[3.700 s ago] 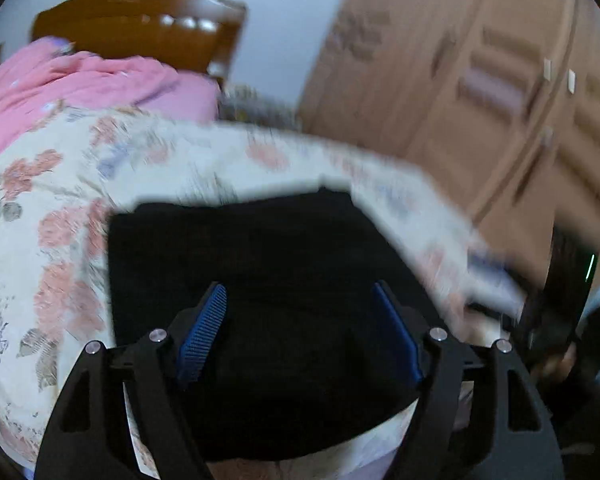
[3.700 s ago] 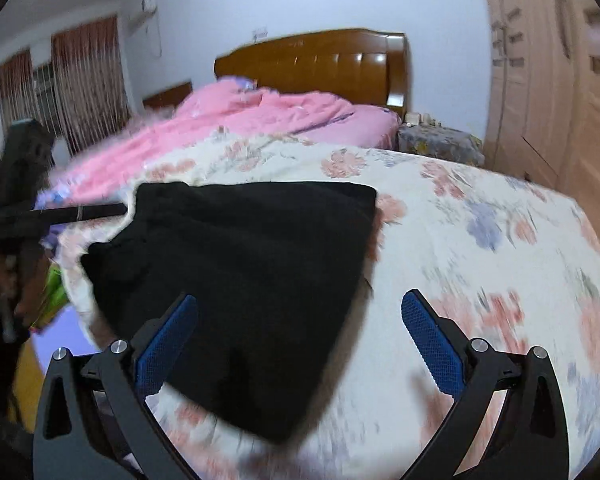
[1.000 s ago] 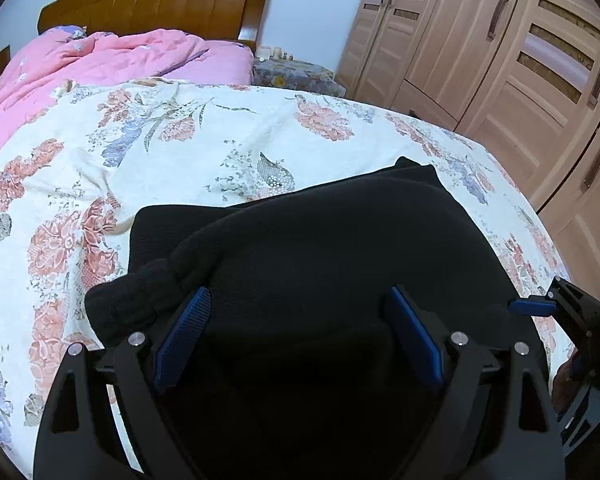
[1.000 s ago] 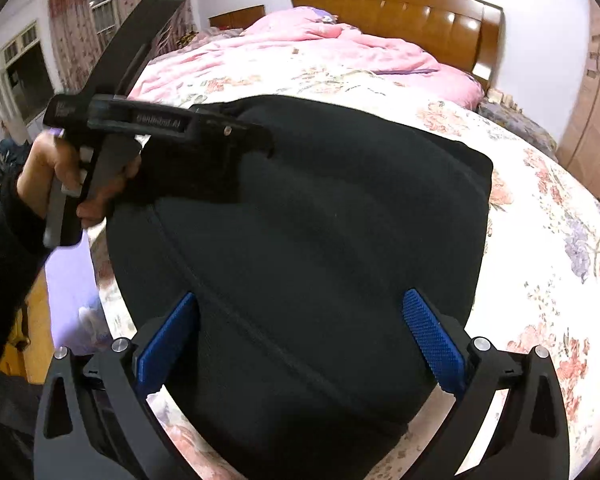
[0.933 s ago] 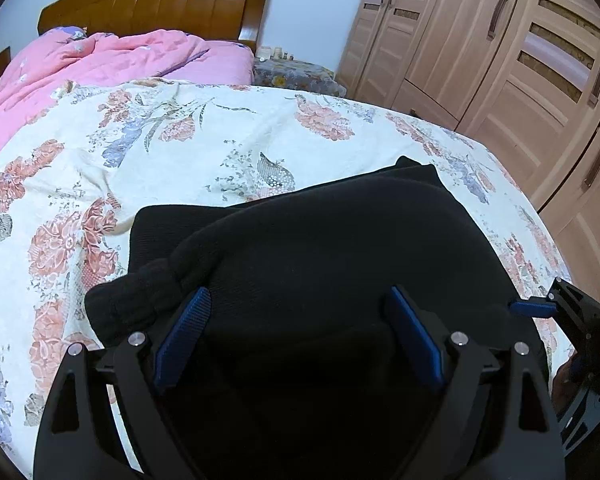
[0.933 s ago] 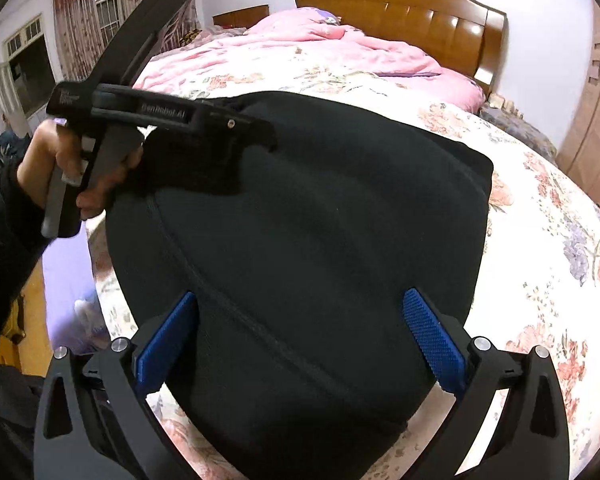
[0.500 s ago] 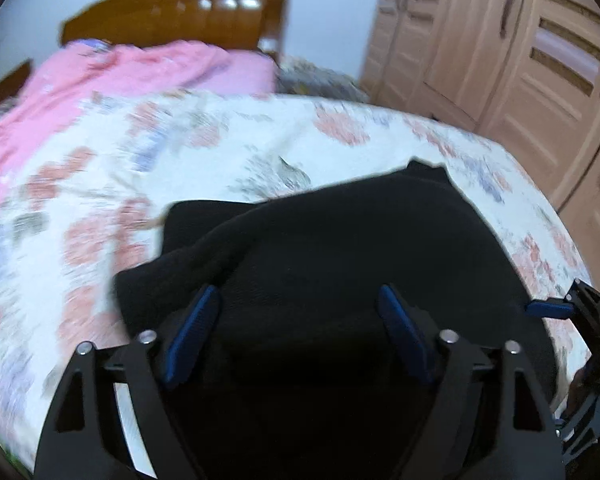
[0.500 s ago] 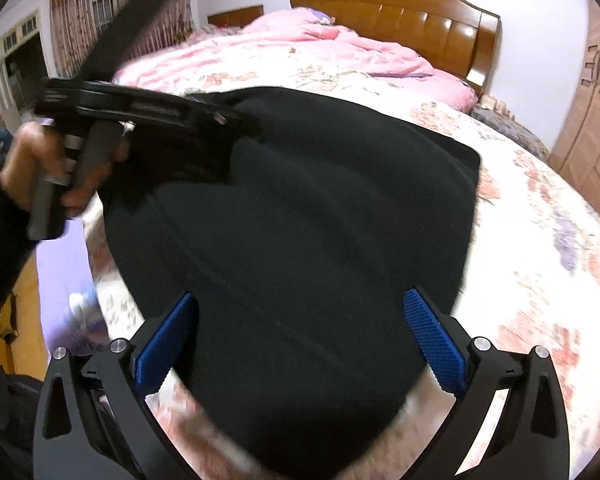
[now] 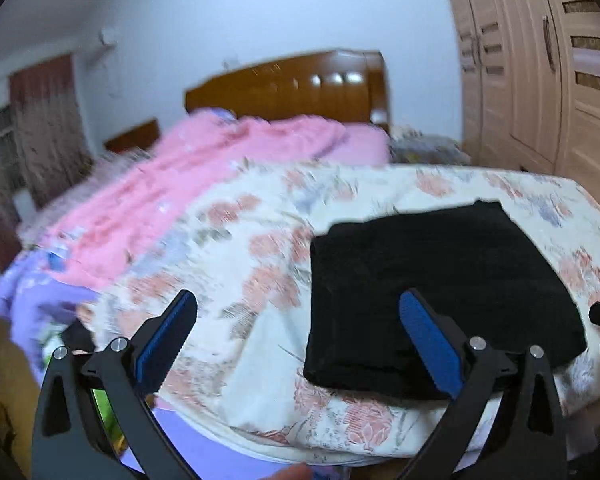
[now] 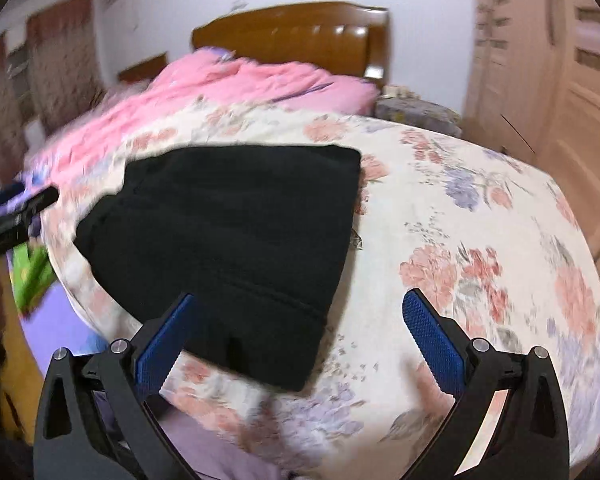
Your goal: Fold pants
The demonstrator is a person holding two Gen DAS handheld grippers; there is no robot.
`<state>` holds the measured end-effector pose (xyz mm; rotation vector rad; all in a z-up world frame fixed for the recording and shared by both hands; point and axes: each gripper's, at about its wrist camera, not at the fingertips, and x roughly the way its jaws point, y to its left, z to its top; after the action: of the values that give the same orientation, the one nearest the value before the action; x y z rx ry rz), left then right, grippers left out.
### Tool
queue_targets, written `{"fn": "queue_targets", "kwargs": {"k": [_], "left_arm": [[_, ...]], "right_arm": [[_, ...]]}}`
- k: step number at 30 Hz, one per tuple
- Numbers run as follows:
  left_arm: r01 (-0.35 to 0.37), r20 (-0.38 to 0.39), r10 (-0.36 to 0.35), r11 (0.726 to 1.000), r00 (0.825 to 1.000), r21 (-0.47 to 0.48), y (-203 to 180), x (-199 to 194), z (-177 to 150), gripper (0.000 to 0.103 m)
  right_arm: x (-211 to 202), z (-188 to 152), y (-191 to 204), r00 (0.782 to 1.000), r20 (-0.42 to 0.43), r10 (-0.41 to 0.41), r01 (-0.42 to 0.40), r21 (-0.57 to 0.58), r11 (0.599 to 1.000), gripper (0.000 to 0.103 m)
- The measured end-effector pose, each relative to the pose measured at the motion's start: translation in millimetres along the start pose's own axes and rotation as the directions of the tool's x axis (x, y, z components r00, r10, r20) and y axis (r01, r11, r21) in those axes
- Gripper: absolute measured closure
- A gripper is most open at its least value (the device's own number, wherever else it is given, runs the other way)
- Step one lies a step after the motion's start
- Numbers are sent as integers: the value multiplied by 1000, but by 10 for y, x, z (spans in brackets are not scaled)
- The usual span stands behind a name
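Fingers (image 9: 168, 340) of both grippers gape, left opening, tilted down over folded pants (image 9: 440, 292).

Left gripper (image 9: 296, 336) angled downward, jaws opening wide, nothing between pads. Right gripper (image 10: 296, 336) angled downward, jaws spread, empty.

bed (image 10: 480, 216) | floral cover | folded black pants (image 10: 236, 232), pink quilt (image 10: 236, 84), apparently
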<state>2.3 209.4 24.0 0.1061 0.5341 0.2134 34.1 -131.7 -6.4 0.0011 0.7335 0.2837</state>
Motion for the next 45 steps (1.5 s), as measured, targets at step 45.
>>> {"fn": "queue_targets", "kwargs": {"k": [45], "left_arm": [[184, -135, -187, 982, 973, -31, -871, -298, -380, 2]], "right_arm": [[-353, -528, 6, 997, 1, -80, 80, 44, 996, 4]]}}
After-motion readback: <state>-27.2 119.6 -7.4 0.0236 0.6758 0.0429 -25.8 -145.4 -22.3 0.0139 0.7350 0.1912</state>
